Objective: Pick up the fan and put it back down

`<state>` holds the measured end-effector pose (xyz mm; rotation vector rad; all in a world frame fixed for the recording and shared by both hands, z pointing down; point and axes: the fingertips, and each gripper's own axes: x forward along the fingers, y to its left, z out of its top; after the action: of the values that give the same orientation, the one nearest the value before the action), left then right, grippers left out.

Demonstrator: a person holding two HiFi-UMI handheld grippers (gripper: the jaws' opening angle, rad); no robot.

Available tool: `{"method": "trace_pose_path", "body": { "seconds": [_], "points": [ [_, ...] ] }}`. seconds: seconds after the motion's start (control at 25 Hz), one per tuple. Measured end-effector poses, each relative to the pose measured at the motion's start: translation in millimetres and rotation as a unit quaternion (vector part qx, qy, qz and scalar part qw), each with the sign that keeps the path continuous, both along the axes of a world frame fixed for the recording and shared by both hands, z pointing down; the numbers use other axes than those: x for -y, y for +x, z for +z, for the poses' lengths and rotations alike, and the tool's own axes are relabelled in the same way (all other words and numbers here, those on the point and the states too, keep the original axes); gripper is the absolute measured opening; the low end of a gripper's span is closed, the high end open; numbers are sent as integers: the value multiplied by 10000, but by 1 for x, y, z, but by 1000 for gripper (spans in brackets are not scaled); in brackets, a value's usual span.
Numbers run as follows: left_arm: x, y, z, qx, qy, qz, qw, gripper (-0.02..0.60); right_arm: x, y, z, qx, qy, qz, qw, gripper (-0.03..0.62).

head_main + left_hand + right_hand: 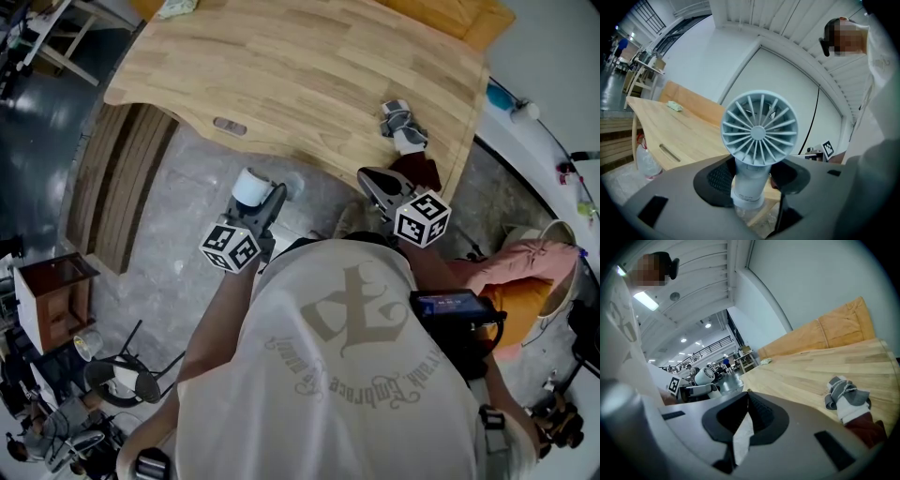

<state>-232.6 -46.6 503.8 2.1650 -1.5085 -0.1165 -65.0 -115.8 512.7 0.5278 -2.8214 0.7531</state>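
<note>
- Fan (759, 129): a small white handheld fan, grille facing the left gripper view. It is off the worktop, held in the air just short of the near edge and over the floor in the head view.
- Left hand-held gripper (753, 178): pinching the fan's handle between its two pads, below the grille. The fan stands roughly upright and the grip looks centred.
- Worktop (309, 75): pale wood, mostly bare. A broad free area lies ahead and to the left of the fan.
- Grey-and-white cloth bundle (401, 122): lies near the right edge, with a dark red item beside it, well apart from the fan.
- Right hand-held gripper (747, 394): jaws pressed together at the tips with nothing between them, waiting near the worktop's edge.
- Assessment: the lift appears done and the set-down remains.
- Recommendation: carry the fan forward until it is fully over the wood, not the edge.
- Recommendation: lower it with the handle upright until the base bears weight, and only then part the jaws.
- Risk: the handle's foot is not visible, so whether the fan will stand unaided cannot be judged. Releasing early could tip it.
</note>
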Motion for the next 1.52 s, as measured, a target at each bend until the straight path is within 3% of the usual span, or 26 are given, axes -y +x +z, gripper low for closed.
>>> {"method": "trace_pose_path", "body": {
  "seconds": [0.84, 1.52],
  "points": [
    [78, 45, 15, 252, -167, 1019, 9943, 238, 47, 38, 7, -62, -56, 732, 9973, 15],
    [123, 117, 38, 584, -356, 2021, 9770, 238, 68, 84, 14, -87, -266, 1198, 9924, 15]
  ]
}}
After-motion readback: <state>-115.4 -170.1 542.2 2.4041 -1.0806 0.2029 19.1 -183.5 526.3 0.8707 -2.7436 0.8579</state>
